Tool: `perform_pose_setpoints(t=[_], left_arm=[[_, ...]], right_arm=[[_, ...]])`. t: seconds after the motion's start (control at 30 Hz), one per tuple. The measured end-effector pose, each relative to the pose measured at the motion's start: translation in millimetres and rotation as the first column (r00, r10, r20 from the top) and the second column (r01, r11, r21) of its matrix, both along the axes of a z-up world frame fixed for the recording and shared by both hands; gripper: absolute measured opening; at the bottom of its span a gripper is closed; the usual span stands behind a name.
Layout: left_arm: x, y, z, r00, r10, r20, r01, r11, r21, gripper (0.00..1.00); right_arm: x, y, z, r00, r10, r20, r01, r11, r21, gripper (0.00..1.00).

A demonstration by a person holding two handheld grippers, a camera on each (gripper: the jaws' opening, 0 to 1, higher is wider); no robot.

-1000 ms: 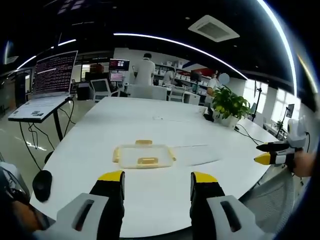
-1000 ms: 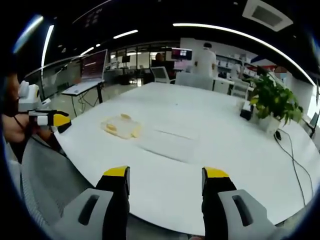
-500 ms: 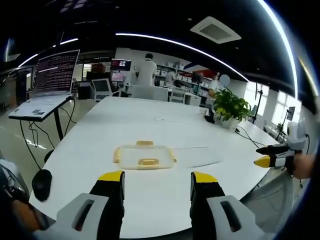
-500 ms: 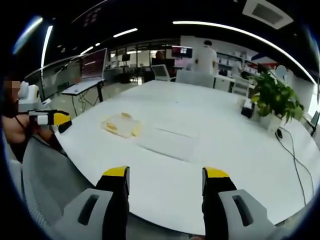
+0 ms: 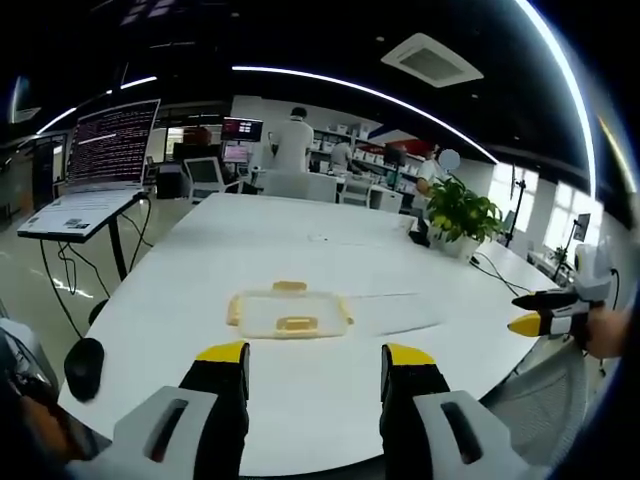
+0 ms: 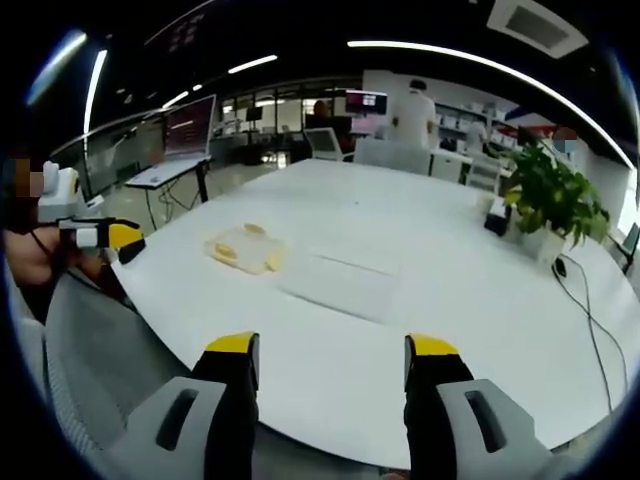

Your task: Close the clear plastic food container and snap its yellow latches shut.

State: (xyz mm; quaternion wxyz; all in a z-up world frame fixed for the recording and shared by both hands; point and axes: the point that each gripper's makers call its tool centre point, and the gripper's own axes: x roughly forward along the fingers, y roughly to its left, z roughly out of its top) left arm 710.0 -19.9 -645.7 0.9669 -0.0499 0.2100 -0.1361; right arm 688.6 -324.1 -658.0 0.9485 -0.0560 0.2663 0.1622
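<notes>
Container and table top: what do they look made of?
Container: looks like clear, slightly frosted plastic, since the white table shows through it; the tabs on its edges are opaque yellow, probably plastic too. Table: smooth white top with a soft sheen, likely laminate or painted board, though the look leaves that open. Both grippers hang open, short of the container.

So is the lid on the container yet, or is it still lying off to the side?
Off. The container sits lidless with yellow latches splayed outward; the clear lid lies flat on the table beside it.
</notes>
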Motion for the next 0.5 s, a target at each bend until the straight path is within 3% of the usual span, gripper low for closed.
perform_pose_setpoints(t=[0.5], left_arm=[[0.2,-1.3,-0.8,1.000,-0.012,-0.004,0.012,1.000,0.001,0.47]], right_arm=[[-0.3,0.7,2.3,1.000,0.001,0.018,-0.001,1.000,-0.010,0.55]])
